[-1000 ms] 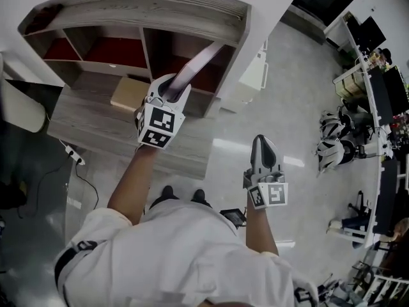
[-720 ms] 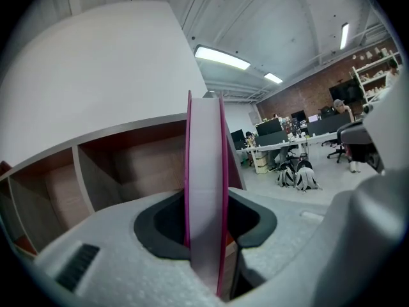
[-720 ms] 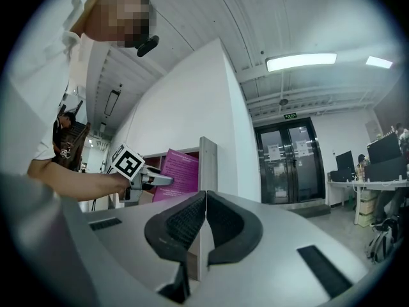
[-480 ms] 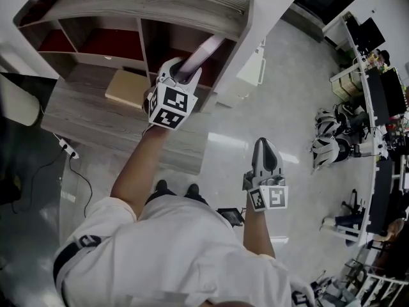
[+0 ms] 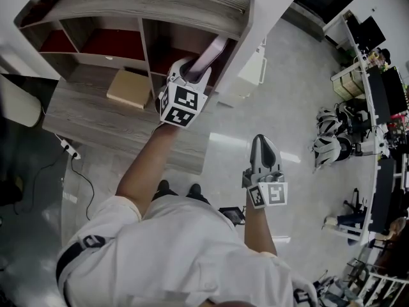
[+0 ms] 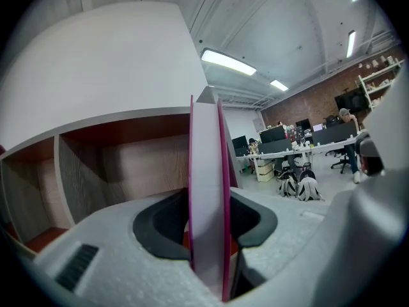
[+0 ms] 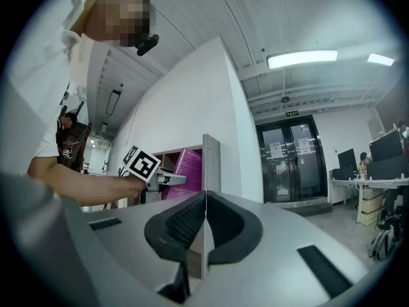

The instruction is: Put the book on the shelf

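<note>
The book point(image 5: 213, 50) has pink covers and white page edges. It stands edge-on between the jaws of my left gripper point(image 5: 189, 74), which is shut on its lower end point(image 6: 208, 171); those jaws have just been easing open a little, with the book still between them. The book's far end reaches into the right-hand compartment of the grey wooden shelf point(image 5: 147, 8). In the right gripper view the book point(image 7: 185, 168) shows beside the shelf's end panel point(image 7: 211, 165). My right gripper point(image 5: 263, 151) hangs over the floor, shut and empty, with its pads point(image 7: 185, 226) together.
A tan box point(image 5: 130, 87) lies on the low wooden bench point(image 5: 96, 123) before the shelf. A white cabinet point(image 5: 255, 69) stands right of the shelf. A power strip point(image 5: 67, 151) lies on the floor at left. Bags point(image 5: 332, 146) and desks sit far right.
My left gripper has carried the book to the right and further in towards the shelf's right compartment. The right gripper has stayed where it was.
</note>
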